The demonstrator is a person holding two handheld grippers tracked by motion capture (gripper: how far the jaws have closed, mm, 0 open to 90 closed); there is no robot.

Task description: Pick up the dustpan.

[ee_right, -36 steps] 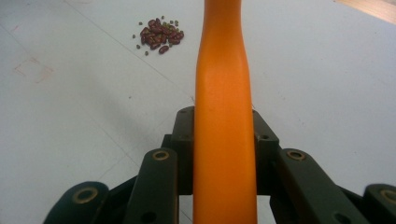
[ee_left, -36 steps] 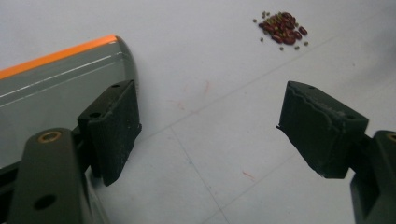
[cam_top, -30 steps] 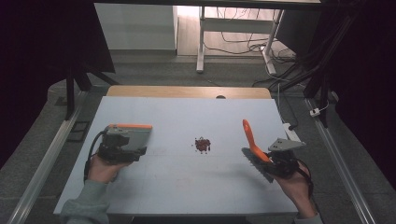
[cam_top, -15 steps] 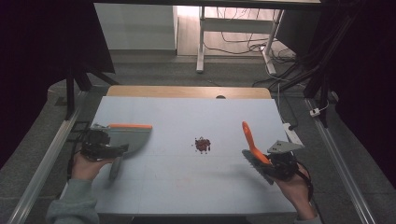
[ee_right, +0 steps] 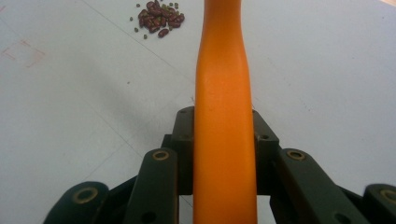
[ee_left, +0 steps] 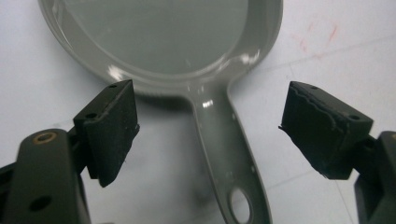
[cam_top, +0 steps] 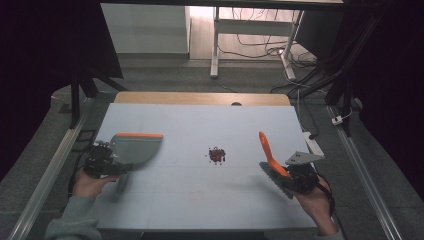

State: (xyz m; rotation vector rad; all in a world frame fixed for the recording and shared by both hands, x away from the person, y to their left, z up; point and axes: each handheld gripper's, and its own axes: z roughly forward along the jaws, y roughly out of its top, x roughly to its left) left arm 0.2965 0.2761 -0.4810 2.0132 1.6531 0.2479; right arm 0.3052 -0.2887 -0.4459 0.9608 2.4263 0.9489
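A: Item one, left claw [ee_left: 205, 135]. Condition?
B: Jaws wide apart, gripping nothing. The grey dustpan [ee_left: 168, 42] lies flat on the worktop [ee_left: 42, 70]; its handle [ee_left: 229, 154] runs between the two pads [ee_left: 112, 126] without touching either. The pan's bowl sits just beyond the claw tips.

A: Same item from the high view?
B: Left claw [cam_top: 102, 162] at the pan's near end, the dustpan [cam_top: 135, 147] stretching away from it, orange lip on the far edge.

A: Item two, right claw [ee_right: 224, 140].
B: Clamped tight on the orange handle of a brush [ee_right: 223, 93], which rises straight out from between the jaws. In the high view the right claw [cam_top: 295, 177] holds the brush [cam_top: 270, 160] tilted, the dark bristles close against the claw.

A: Item three, the spill.
B: A small heap of dark red beans [cam_top: 216, 155], with a few greenish bits, unswept. It lies ahead of the right claw and off to its left [ee_right: 159, 18], and well apart from the left claw, beyond the pan's open lip.

A: Progress entry?
B: Judged early. Done: brush in hand. Outstanding: close on the dustpan handle, bring the pan beside the beans, sweep them in. No bean is in the pan yet
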